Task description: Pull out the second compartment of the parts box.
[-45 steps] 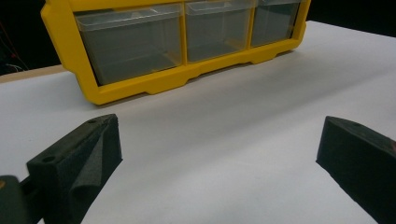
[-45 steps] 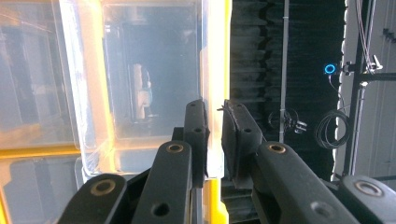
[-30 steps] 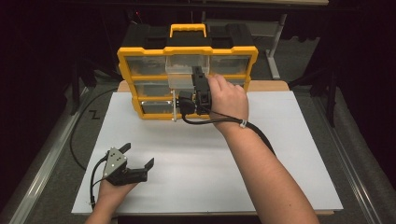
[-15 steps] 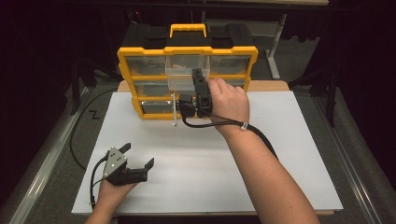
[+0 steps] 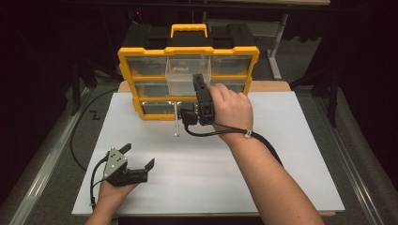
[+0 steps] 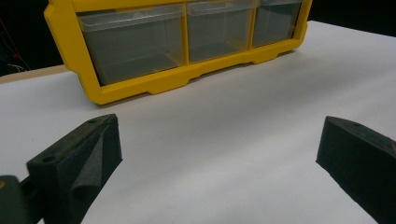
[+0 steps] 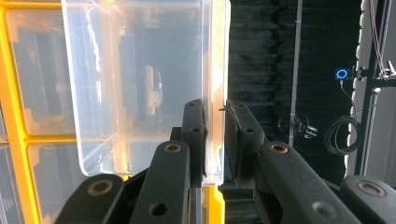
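A yellow organiser (image 5: 126,65) with clear drawers stands at the back of the white table (image 5: 291,154). Its top middle drawer (image 5: 185,75) juts out toward me. In the right gripper view that clear drawer (image 7: 140,70) rises in front of the yellow frame (image 7: 10,121), and my right gripper (image 7: 215,130) is shut on its wall edge. From the high view the right gripper (image 5: 199,80) points at the drawer's front. My left gripper (image 5: 137,156) rests low at the table's near left, open and empty; its jaws stand wide in the left gripper view (image 6: 219,140), facing the organiser's bottom row (image 6: 140,88).
A thin clear piece (image 5: 177,121) sticks out from the organiser's bottom row over the table. Black cables trail from both grippers, one looping off the table's left side (image 5: 75,136). Dark floor and stands surround the table.
My right hand has shifted a little toward me with the gripper at the drawer. The left gripper has stayed put.
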{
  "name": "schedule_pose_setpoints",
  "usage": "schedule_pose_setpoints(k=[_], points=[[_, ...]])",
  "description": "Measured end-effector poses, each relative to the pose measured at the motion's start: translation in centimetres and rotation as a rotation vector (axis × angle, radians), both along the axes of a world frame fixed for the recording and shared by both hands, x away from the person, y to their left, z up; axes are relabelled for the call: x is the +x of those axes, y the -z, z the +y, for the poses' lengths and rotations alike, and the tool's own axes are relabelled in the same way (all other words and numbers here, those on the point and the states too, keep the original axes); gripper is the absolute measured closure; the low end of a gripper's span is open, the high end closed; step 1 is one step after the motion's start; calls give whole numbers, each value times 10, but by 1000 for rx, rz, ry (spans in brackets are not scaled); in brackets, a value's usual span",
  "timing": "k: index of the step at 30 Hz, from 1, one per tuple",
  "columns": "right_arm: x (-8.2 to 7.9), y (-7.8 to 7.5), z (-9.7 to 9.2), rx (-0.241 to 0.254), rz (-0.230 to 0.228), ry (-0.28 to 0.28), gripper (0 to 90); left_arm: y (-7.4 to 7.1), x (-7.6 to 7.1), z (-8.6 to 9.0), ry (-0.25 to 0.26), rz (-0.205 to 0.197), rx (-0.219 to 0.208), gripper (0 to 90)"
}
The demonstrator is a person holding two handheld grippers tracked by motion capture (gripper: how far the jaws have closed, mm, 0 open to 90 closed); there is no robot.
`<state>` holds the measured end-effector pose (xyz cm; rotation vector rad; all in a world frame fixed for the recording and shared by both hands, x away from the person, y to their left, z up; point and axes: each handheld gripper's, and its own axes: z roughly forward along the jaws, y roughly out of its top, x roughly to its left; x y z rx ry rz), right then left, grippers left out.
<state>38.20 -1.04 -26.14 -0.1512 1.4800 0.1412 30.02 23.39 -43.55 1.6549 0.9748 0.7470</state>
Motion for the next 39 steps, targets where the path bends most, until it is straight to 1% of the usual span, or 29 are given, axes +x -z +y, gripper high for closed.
schedule_pose_setpoints(k=[4, 6, 15, 31, 33, 34, 35, 39], points=[[-2, 3, 0, 0, -7, -6, 802, 0, 0, 0, 0, 0, -1, 8], [-2, 3, 0, 7, -7, -9, 801, 0, 0, 0, 0, 0, -1, 8], [-5, 4, 1, 5, -6, -6, 801, 0, 0, 1, 0, -1, 0, 8], [-6, 5, -1, 20, -12, -9, 792, 0, 1, 1, -1, -2, 0, 8], [-6, 4, -1, 29, 4, -14, 754, 0, 1, 1, 0, -5, -1, 8], [-7, 5, -1, 30, 14, -14, 713, -1, 1, 1, -1, -7, -1, 8], [-8, 5, -1, 17, 19, -14, 674, -1, 1, 2, -1, -7, -2, 8], [-19, 9, -5, 11, 25, -26, 623, 0, 1, 3, -7, -5, -5, 8]])
